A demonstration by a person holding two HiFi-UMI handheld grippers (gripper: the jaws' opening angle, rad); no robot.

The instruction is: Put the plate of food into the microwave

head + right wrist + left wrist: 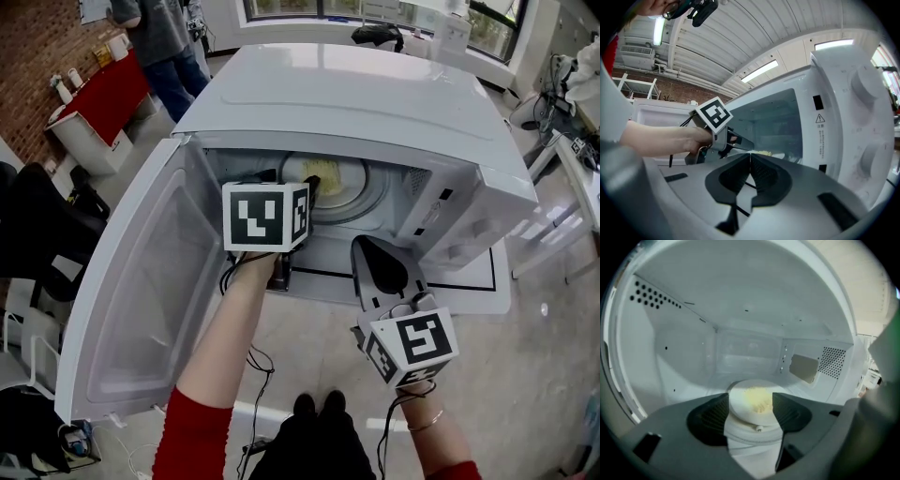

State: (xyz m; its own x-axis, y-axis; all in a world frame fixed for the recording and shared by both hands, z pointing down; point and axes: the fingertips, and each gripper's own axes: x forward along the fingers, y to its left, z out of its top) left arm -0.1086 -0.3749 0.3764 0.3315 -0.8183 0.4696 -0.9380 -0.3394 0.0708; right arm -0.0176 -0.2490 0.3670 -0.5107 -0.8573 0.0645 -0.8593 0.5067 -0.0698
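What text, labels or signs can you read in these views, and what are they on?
Warning triangle: a sign without words, on the microwave front panel.
Small print below the triangle: too small to read.
Marker cubes: black-and-white square patterns, no letters.
No brand name or number is legible in any view.

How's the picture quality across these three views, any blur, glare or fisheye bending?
Head view: sharp and evenly lit, the microwave showing its straight edges bowed by the wide lens. Left gripper view: dim and soft, the plate of food hazy, the corners black. Right gripper view: strong fisheye curve, the ceiling lights blown out bright.
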